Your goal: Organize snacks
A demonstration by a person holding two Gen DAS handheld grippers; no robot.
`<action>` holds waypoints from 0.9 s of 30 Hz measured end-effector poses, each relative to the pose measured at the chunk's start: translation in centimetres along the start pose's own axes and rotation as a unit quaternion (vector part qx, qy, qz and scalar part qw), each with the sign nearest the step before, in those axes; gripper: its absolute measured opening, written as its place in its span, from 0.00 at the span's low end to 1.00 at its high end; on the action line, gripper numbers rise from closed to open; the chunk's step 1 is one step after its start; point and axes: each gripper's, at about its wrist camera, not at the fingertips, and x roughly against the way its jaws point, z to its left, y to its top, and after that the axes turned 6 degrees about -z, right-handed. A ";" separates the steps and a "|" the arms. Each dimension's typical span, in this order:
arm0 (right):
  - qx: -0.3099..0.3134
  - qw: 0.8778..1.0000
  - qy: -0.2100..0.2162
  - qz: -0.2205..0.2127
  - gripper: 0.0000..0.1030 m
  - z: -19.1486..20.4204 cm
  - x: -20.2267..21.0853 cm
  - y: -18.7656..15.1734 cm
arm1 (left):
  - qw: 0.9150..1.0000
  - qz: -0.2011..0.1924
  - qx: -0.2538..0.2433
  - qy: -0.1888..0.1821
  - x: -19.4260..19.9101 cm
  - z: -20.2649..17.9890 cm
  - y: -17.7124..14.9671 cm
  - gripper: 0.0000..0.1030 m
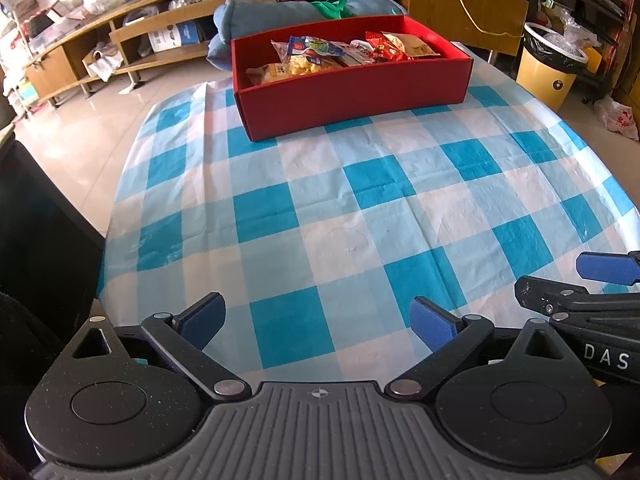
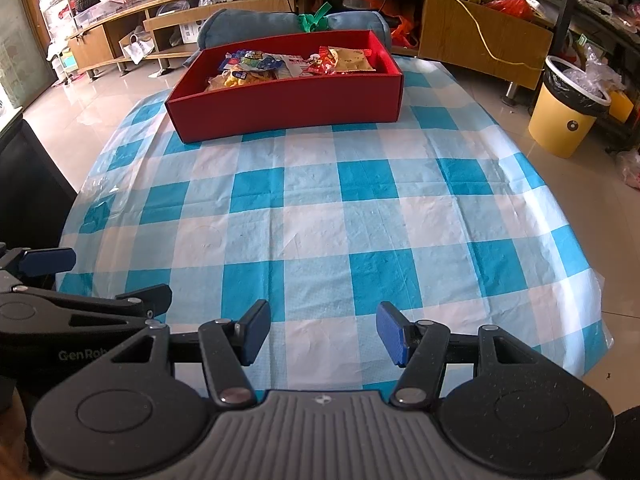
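Observation:
A red box [image 1: 352, 92] stands at the far end of the checked table; it also shows in the right wrist view [image 2: 288, 106]. Several snack packets [image 1: 344, 54] lie inside it, also seen in the right wrist view [image 2: 296, 65]. My left gripper [image 1: 318, 320] is open and empty above the near edge of the table. My right gripper [image 2: 322, 330] is open and empty, just right of the left one. Each gripper shows at the edge of the other's view: the right gripper [image 1: 576, 280] and the left gripper [image 2: 100, 276].
A blue-and-white checked cloth [image 1: 360, 208] covers the table. A blue cushion [image 1: 280, 16] lies behind the box. A yellow waste bin [image 2: 568, 108] stands on the floor at the right. Low wooden shelves [image 1: 120, 40] run along the back wall.

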 end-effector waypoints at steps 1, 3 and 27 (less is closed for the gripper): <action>0.000 1.000 0.000 0.000 0.52 0.0 0.0 0.0 | 1.000 0.000 0.000 0.000 0.0 0.0 0.0 0.97; 0.000 1.000 0.000 0.000 0.52 0.0 0.0 0.0 | 1.000 0.000 0.000 0.000 0.0 0.0 0.0 0.97; 0.003 1.000 0.005 0.001 0.52 0.4 -0.2 0.0 | 1.000 -0.004 0.002 -0.001 0.2 -0.1 0.1 0.93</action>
